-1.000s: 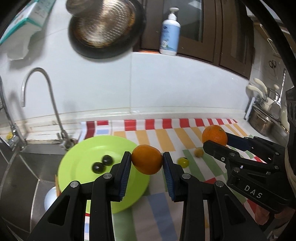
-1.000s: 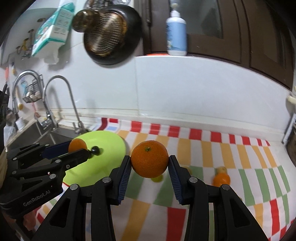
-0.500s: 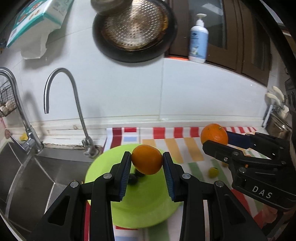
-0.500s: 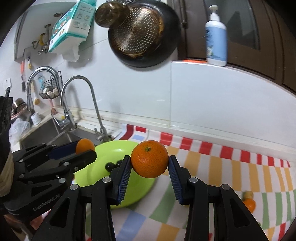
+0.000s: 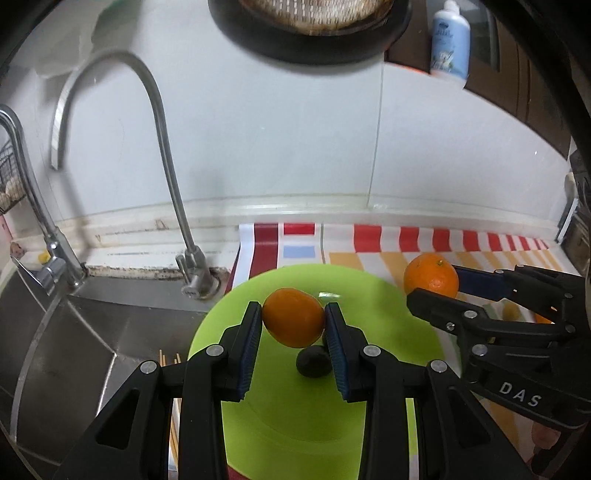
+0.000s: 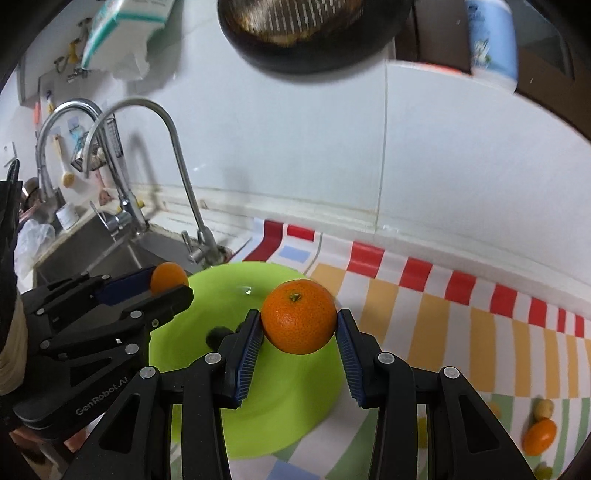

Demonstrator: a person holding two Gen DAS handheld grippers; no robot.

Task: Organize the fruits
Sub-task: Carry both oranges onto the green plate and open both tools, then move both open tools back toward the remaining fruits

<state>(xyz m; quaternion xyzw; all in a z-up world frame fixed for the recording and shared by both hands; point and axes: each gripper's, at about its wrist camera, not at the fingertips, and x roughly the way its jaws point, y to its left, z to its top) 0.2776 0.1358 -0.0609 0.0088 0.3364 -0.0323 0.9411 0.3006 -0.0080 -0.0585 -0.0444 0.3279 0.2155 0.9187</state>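
My left gripper (image 5: pixel 293 325) is shut on a small smooth orange (image 5: pixel 293 322) and hangs over the lime-green plate (image 5: pixel 388 317). A dark round fruit (image 5: pixel 312 363) lies on the plate just below it. From the right, my right gripper (image 6: pixel 299 325) is shut on a bigger, dimpled orange (image 6: pixel 299 321) above the plate's (image 6: pixel 295 398) right half. In the left wrist view that gripper (image 5: pixel 436 291) and its orange (image 5: pixel 430 277) hover at the plate's right rim. The left gripper (image 6: pixel 173 286) with its orange (image 6: pixel 168 277) shows at the plate's left edge.
A steel sink (image 5: pixel 74 332) and curved tap (image 5: pixel 162 147) lie left of the plate. The striped cloth (image 6: pixel 461 306) carries a small orange fruit (image 6: pixel 539 437) and a yellowish one (image 6: pixel 545 408) at the right. A dark pan (image 5: pixel 310 26) and a soap bottle (image 5: pixel 450 40) sit by the wall.
Both grippers have moved left across the cloth and slightly down, each still holding its orange. They now hang over the green plate, and the sink and tap have come into view.
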